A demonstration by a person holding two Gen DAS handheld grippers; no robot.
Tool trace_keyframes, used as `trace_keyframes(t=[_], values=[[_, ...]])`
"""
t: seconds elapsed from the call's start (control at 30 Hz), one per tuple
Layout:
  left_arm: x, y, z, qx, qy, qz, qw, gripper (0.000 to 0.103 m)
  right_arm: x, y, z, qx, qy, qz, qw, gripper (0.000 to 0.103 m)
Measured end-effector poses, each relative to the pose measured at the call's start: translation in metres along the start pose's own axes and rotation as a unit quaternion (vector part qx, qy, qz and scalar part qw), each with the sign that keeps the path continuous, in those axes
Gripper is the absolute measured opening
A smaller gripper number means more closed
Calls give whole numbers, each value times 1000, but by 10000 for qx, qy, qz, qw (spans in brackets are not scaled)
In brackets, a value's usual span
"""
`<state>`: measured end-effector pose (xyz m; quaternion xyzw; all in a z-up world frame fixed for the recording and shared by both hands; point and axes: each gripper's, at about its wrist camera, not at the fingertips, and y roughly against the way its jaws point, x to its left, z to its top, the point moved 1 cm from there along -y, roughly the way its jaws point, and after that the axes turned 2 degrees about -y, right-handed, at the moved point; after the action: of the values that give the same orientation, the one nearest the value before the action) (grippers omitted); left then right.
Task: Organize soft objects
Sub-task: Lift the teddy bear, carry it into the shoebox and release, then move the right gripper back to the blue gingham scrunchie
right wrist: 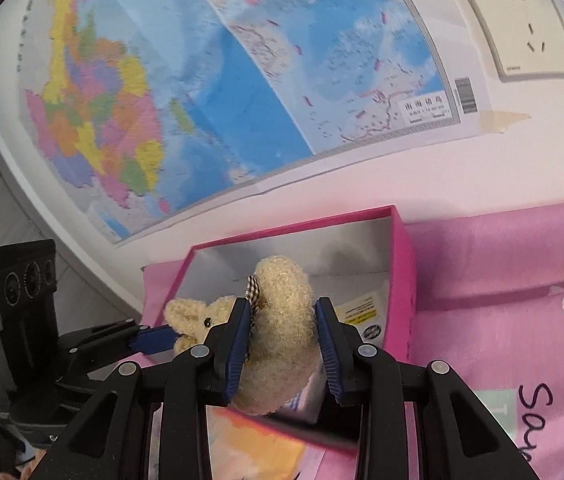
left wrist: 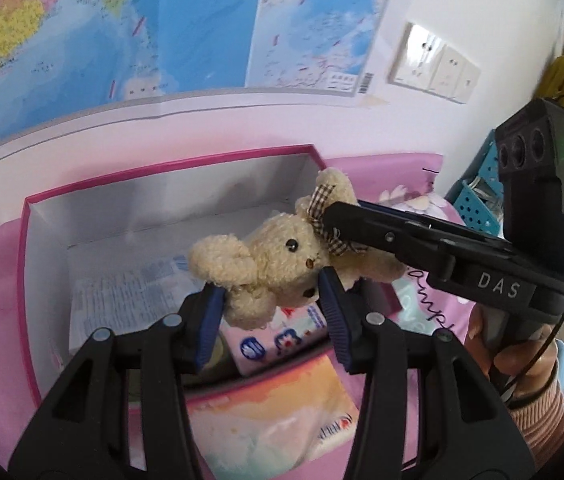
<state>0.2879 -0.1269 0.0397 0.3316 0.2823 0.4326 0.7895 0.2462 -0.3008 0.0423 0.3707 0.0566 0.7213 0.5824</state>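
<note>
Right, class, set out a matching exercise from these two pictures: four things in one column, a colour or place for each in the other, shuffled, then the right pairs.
Things:
1. bear
2. box
3. map
4. socket

Descriptions:
A. white, on the wall right of the map
B. cream plush, held over the box
C. pink rim, grey inside
D. mostly blue, taped to the wall

Pairs: 1-B, 2-C, 3-D, 4-A

The right gripper has its jaws shut on the bear's body; the left gripper has its jaws around the head end.
</note>
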Motion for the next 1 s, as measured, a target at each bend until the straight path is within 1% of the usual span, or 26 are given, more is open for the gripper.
trace_keyframes(t=[0.07, 0.13, 0.17, 0.23, 0.37, 0.43, 0.57, 0.77, 0.9, 1.0], values=[[5, -8, 3, 81, 96, 114, 9999, 49, -3, -7, 3, -14, -44, -91, 9999, 36], [12, -16, 3, 215, 222, 206, 9993, 50, -5, -12, 4, -51, -53, -322, 9995, 43], [16, -18, 2, 242, 269, 260, 9990, 50, -5, -13, 4, -76, -28, -396, 9992, 44], [20, -17, -2, 202, 301, 257, 9990, 50, -6, -12, 2, -125, -36, -484, 9987, 47], [21, -2, -13, -14, 221, 324, 9992, 50, -6, -6, -9, -106, 90, -595, 9981, 48], [20, 13, -20, -197, 132, 342, 9991, 50, -4, -3, -13, -56, 155, -556, 9983, 48], [20, 39, -31, -504, 82, 251, 9984, 50, 4, 8, -25, -9, 321, -447, 9985, 48], [23, 91, -63, -1018, -15, 182, 9946, 51, 17, 34, -43, -24, 444, -149, 9989, 48], [33, 111, -86, -1111, 88, 159, 9936, 52, 33, 49, -54, -1, 589, 118, 9982, 50], [41, 115, -101, -1014, 174, 144, 9946, 52, 46, 58, -67, 109, 753, 306, 9966, 52]])
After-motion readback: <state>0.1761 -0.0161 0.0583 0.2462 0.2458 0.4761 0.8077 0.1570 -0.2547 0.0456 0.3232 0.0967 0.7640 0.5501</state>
